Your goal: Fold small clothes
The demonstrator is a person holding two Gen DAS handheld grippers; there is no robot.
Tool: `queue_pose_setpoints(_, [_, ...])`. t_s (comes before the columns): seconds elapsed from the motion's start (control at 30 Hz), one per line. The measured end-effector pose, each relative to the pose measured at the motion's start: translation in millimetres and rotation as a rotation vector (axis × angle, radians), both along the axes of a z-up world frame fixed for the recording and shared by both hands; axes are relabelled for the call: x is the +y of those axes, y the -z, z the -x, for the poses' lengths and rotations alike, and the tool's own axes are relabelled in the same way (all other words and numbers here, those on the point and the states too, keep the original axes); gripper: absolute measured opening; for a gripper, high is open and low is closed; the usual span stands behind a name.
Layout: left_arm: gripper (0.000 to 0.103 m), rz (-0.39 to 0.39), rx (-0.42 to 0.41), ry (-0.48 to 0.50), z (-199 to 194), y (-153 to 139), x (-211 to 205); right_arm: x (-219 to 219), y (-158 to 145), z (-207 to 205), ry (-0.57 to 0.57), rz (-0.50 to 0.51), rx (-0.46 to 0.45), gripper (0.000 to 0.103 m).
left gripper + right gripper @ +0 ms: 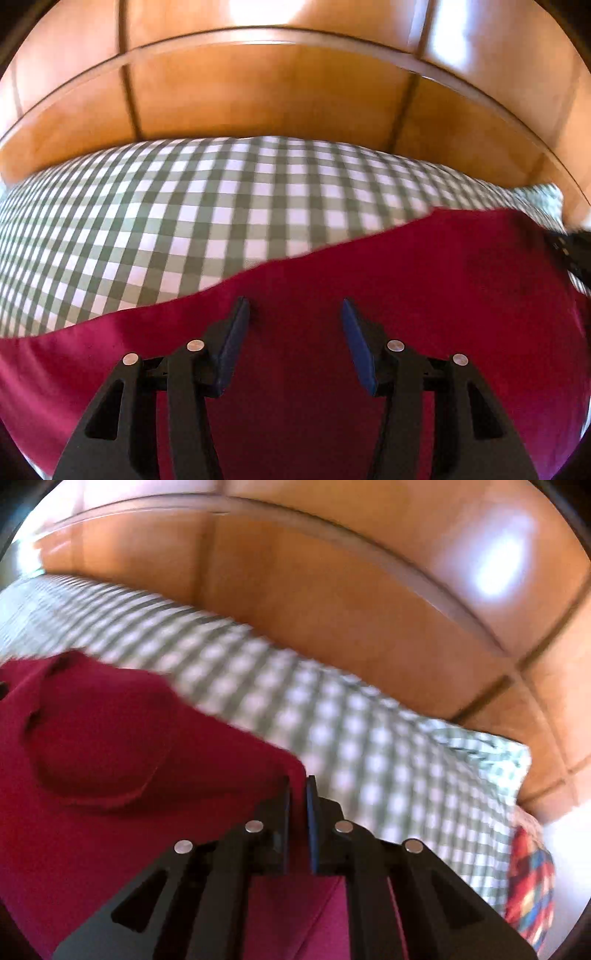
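Note:
A dark red garment (406, 288) lies spread on a green-and-white checked cloth (184, 206). My left gripper (293, 306) is open, its blue-padded fingers hovering over the red fabric near its far edge, holding nothing. In the right wrist view the same red garment (110, 746) shows a curved neckline seam at left. My right gripper (298, 781) is shut on the garment's right corner, with fabric pinched between the fingers. The other gripper's black body (572, 251) shows at the right edge of the left wrist view.
A glossy wooden headboard (277, 92) curves behind the checked surface, also in the right wrist view (332, 609). A multicoloured patterned cloth (532, 882) lies at the right edge of the checked cloth (369, 738).

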State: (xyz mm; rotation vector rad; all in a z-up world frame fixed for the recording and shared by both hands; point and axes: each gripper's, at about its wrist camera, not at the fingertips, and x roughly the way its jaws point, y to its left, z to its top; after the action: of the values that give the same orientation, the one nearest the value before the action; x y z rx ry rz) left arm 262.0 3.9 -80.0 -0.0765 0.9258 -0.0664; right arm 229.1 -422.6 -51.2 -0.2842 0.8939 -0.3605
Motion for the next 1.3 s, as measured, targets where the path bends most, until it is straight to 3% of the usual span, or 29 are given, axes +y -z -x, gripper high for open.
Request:
queue_pose_setpoints(0.07, [0.051, 0.012, 0.016, -0.045, -8.2, 2.8, 0.9, 4.0, 17.1, -6.7, 0.026, 0.035, 0.036, 0.009])
queue_pose_setpoints(0.13, [0.051, 0.031, 0.017, -0.052, -4.2, -3.7, 2.8, 16.5, 24.9, -0.9, 0.031, 0.109, 0.01, 0.013])
queue_pose_setpoints(0.17, [0.051, 0.044, 0.014, -0.05, -0.3, -7.1, 5.6, 20.1, 23.3, 5.0, 0.039, 0.123, 0.0, 0.02])
queue_pose_setpoints(0.27, [0.051, 0.098, -0.008, -0.037, 28.1, -22.2, 27.6, 22.0, 4.3, 31.7, 0.077, 0.06, -0.087, 0.074])
queue_pose_setpoints(0.47, [0.051, 0.263, -0.007, 0.047, 119.1, -34.9, 71.9, 56.1, -7.9, 104.3, 0.053, -0.076, -0.173, 0.085])
queue_pose_setpoints(0.67, [0.051, 0.411, 0.057, 0.135, 220.9, -18.5, 83.1, 107.7, 20.6, 175.5, 0.003, -0.229, -0.16, 0.086])
queue_pose_setpoints(0.77, [0.051, 0.55, 0.076, 0.184, 262.1, -11.7, 81.4, 121.3, 36.1, 193.6, 0.004, -0.284, -0.161, 0.086])
queue_pose_setpoints(0.87, [0.067, 0.575, 0.033, 0.173, 276.7, -6.5, 74.4, 140.3, 53.5, 212.2, 0.009, -0.34, -0.15, 0.087])
queue_pose_setpoints(0.93, [0.077, 0.652, 0.03, 0.168, 269.8, -0.6, 70.8, 149.5, 60.2, 219.5, 0.017, -0.321, -0.153, 0.087])
queue_pose_setpoints(1.03, [0.077, 0.729, 0.06, 0.172, 257.8, 8.5, 58.9, 154.0, 63.3, 228.9, 0.026, -0.316, -0.167, 0.088])
queue_pose_setpoints(1.17, [0.077, 0.829, 0.108, 0.329, 262.4, 1.0, 35.3, 148.3, 72.2, 239.1, 0.039, -0.341, -0.193, 0.09])
queue_pose_setpoints(1.3, [0.033, 0.787, 0.12, 0.379, 285.9, -3.9, 27.7, 149.5, 74.4, 240.1, 0.037, -0.33, -0.207, 0.092])
